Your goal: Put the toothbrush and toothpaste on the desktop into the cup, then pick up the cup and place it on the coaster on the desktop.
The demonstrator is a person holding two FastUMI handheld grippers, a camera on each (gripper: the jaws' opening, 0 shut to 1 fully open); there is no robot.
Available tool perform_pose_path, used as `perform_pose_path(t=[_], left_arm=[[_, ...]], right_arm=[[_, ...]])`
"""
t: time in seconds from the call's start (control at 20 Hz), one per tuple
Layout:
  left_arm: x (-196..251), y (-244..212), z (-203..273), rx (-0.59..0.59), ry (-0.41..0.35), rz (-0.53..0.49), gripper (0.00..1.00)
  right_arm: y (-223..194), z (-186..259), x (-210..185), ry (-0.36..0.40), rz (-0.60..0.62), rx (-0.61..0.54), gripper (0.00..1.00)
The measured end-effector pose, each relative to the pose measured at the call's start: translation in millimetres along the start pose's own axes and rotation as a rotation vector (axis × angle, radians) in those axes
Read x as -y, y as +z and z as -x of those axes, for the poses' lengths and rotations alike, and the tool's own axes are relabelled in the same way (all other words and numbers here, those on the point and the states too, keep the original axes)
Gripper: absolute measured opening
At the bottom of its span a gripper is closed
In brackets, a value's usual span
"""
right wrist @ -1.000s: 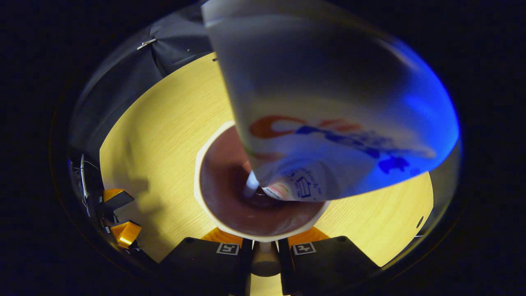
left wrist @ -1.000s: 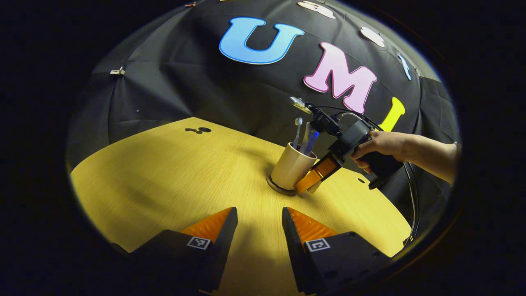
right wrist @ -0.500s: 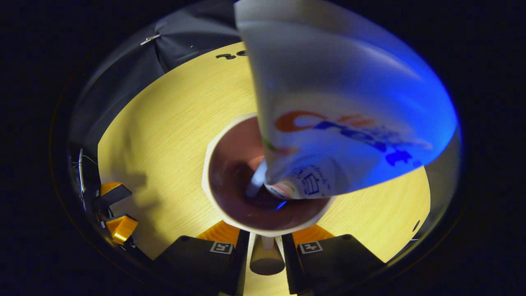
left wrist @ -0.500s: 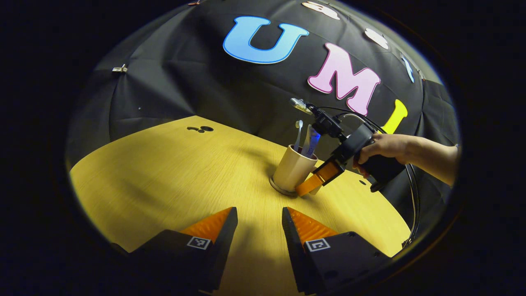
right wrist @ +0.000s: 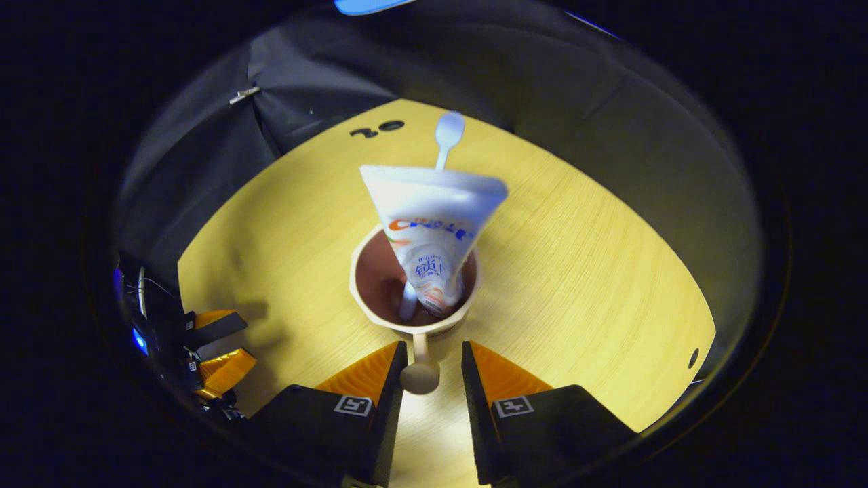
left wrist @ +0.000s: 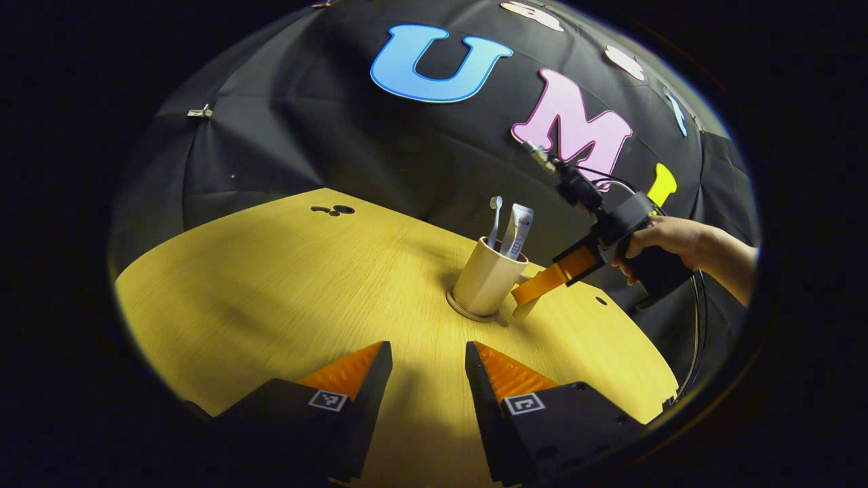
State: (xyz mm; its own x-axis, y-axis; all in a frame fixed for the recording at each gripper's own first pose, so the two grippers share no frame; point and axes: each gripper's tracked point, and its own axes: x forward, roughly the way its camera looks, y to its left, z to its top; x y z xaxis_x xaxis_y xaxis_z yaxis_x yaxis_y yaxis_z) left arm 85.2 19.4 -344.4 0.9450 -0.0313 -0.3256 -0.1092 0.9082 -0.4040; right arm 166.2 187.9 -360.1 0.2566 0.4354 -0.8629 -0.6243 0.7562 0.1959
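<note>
Left gripper view: the cup sits on the coaster, toothbrush and toothpaste upright inside; left gripper gapes empty well short of it.

Right gripper view: right gripper is parted, its fingers flanking the cup's handle without gripping it.

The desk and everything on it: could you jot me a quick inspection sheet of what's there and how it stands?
Surface: wooden desk, small dark marks near its far edge, a dark spot near the right gripper.
Job's things: cup upright on the coaster; toothbrush and toothpaste stand in it.
Clutter: nothing seen.
Grippers: right gripper open, fingers either side of the cup's handle, apart from it; a hand holds it. Left gripper open, empty, short of the cup.
Cables: black cable hangs from the right gripper.
Surroundings: black cloth wall, a clip on it.
</note>
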Motion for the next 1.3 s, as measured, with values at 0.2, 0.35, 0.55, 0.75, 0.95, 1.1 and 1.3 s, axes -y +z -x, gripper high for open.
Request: perform_pose_path(t=[0.2,0.35,0.55,0.75,0.95,1.1,1.3], left_arm=[[8,14,6,-0.018,0.006,-0.025,0.69],[17,36,16,-0.026,0.018,-0.063,0.69],[38,76,31,-0.033,0.024,-0.071,0.69],[62,114,43,-0.028,0.013,-0.099,0.69],[89,139,57,-0.026,-0.012,-0.144,0.69],[111,152,67,-0.024,-0.037,-0.186,0.69],[137,154,79,-0.039,-0.073,-0.235,0.69]], right_arm=[[8,39,1,0.002,-0.051,0.116,0.49],[12,77,-2,0.019,-0.091,0.207,0.49],[8,129,-13,0.037,-0.145,0.281,0.51],[9,176,-22,0.018,-0.138,0.379,0.51],[12,204,-29,-0.014,-0.158,0.468,0.51],[5,234,-40,0.001,-0.214,0.519,0.51],[-3,263,-47,-0.032,-0.229,0.596,0.51]])
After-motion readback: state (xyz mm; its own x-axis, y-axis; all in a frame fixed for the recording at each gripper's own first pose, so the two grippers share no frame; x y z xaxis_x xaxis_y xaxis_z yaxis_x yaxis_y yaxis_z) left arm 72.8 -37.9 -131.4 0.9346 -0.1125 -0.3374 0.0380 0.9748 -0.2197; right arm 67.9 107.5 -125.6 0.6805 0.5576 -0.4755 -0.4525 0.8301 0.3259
